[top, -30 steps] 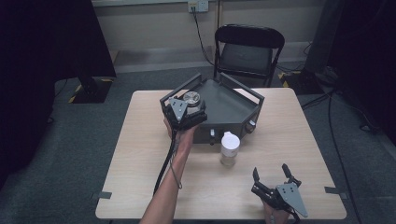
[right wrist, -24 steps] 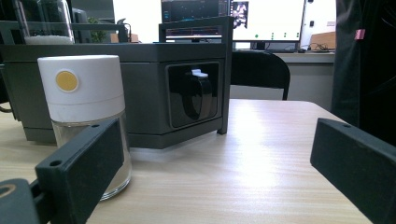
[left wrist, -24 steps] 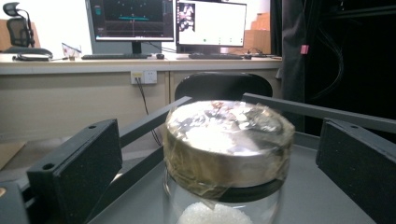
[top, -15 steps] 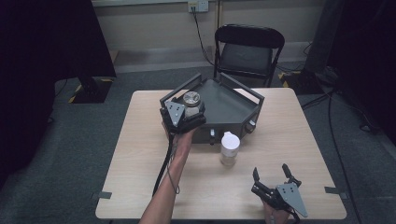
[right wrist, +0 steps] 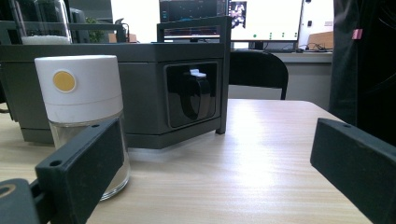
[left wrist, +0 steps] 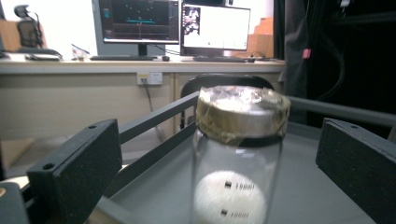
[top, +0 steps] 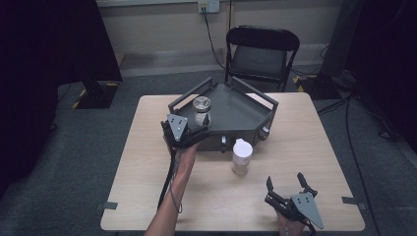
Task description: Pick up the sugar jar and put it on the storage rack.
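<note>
Two "100ml" marks on glass jar point(left wrist: 238, 154), yellow-dotted white-capped bottle point(right wrist: 81, 112)

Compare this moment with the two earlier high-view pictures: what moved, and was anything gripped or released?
The left gripper has drawn back toward the person, away from the glass jar on the grey tray. Its jaws are open, with the jar between them but untouched, so it seems just released. The right gripper, open at the table's near edge, and the white-capped bottle stayed put.
</note>
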Motion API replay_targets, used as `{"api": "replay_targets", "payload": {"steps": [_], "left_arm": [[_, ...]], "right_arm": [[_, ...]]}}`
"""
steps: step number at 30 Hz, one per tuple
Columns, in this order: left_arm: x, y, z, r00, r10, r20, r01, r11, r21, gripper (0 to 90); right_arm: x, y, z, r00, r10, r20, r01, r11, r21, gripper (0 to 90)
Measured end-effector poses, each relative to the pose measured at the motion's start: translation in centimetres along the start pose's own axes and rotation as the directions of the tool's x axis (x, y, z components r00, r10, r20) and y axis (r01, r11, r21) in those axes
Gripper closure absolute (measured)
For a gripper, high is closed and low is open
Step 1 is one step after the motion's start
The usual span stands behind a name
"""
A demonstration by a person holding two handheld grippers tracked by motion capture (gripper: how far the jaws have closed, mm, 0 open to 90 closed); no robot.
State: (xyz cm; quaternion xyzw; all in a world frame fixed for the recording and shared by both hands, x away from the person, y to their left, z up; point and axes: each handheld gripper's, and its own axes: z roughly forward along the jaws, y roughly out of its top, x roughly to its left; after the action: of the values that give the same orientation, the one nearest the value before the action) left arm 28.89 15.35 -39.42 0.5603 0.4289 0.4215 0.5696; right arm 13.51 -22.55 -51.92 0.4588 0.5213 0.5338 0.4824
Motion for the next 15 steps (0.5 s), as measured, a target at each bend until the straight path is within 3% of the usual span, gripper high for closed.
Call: {"api": "replay_targets", "payload": {"steps": [4,7,11,15], "left_arm": [[0.3,-0.7,-1.1,0.9996,-0.025,-0.010,0.025,0.9996,-0.016,0.0],[0.0,-1.4,-2.4,0.9993,0.003,-0.037,-0.004,0.9996,-0.027,0.0],[-0.1,-2.5,-4.0,0.9983,-0.005,-0.057,0.002,0.9991,-0.043,0.0],[0.1,-3.5,-5.6,0.9962,-0.056,-0.067,0.051,0.9958,-0.076,0.1]], "right_arm": [[0.0,0.0,0.0,1.0000,0.000,0.002,0.000,1.000,0.000,1.5],[0.0,0.0,0.0,1.0000,-0.001,0.003,0.001,1.000,0.000,1.5],[0.1,0.0,0.0,1.0000,-0.001,0.005,0.001,1.000,0.000,1.5],[0.1,0.0,0.0,1.0000,-0.001,0.005,0.001,1.000,0.000,1.5]]}}
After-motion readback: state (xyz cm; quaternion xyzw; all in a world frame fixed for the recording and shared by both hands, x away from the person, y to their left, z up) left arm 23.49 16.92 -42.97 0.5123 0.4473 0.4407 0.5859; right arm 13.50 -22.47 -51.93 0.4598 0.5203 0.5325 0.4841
